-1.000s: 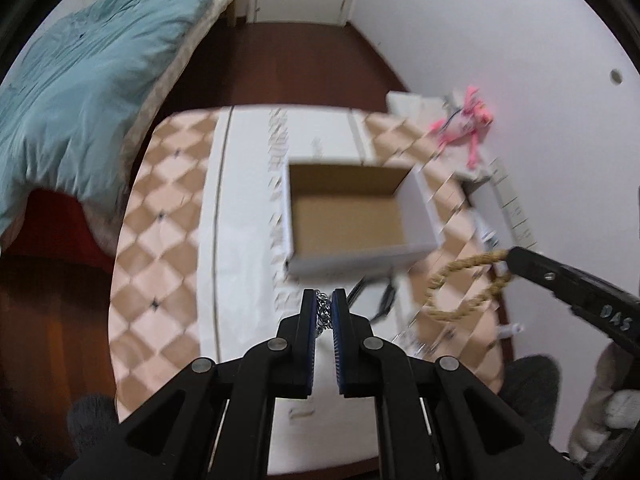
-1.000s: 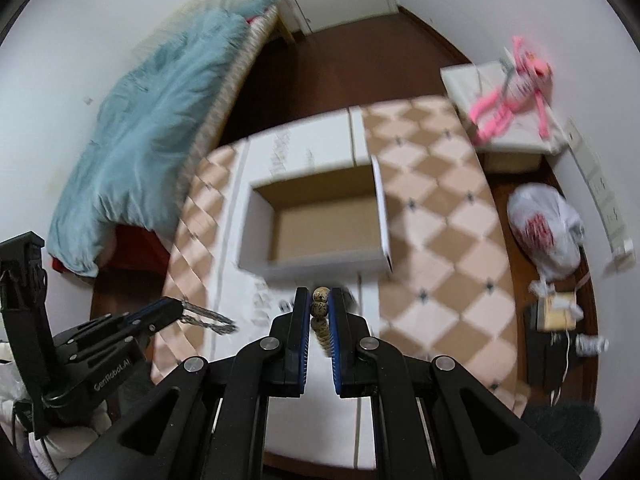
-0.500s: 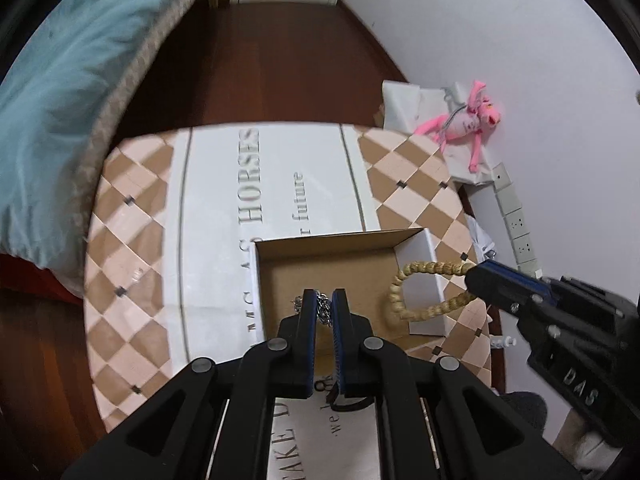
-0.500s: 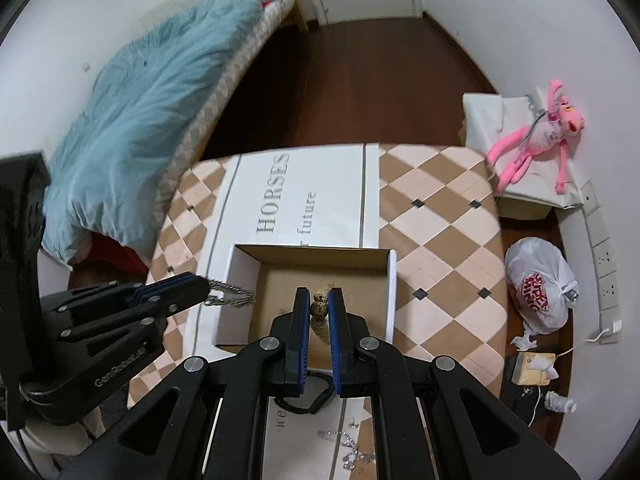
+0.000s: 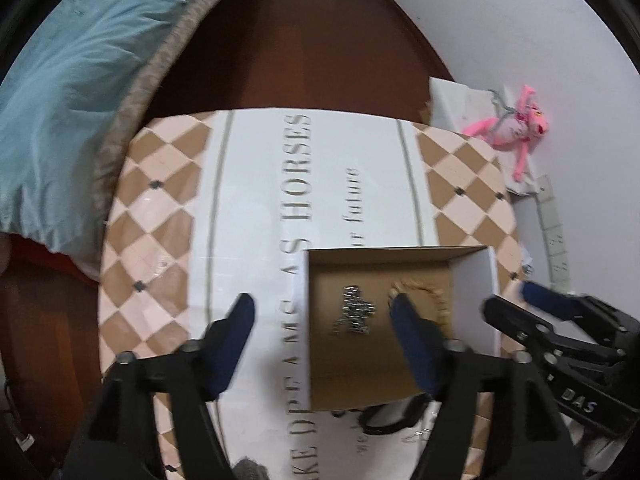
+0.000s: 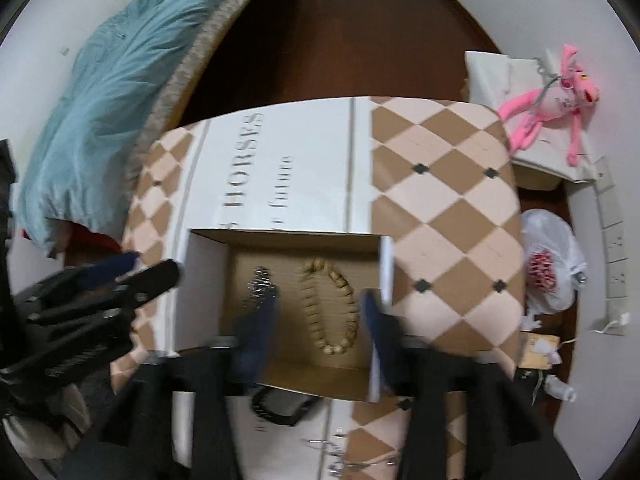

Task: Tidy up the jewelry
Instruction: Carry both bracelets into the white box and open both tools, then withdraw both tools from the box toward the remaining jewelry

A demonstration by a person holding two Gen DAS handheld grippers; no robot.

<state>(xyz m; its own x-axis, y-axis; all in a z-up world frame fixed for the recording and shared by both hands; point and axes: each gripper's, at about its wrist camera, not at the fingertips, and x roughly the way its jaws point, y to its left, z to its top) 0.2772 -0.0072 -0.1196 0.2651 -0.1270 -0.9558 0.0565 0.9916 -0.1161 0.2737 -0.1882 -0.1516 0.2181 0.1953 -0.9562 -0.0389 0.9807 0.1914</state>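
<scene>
Both claws, left gripper [image 5: 320,312] and right gripper [image 6: 316,312], are hanging wide open, holding nothing. Chain [image 5: 356,312] and bead bracelet [image 6: 330,308] are lying inside the box [image 6: 176,300]. More jewelry [image 6: 352,460] is still waiting on the table [image 6: 440,200].

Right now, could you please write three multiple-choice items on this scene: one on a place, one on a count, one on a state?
1. Where does the bead bracelet lie?
A. on the bed
B. in the cardboard box
C. on the floor

2. How many pieces of jewelry lie in the box?
A. two
B. four
C. none

3. How are the left gripper and the right gripper?
A. both shut
B. one shut
C. both open

Answers: 1 B, it rests on the box bottom; 2 A, the bracelet and the silver chain; 3 C, their fingers stand wide apart.
</scene>
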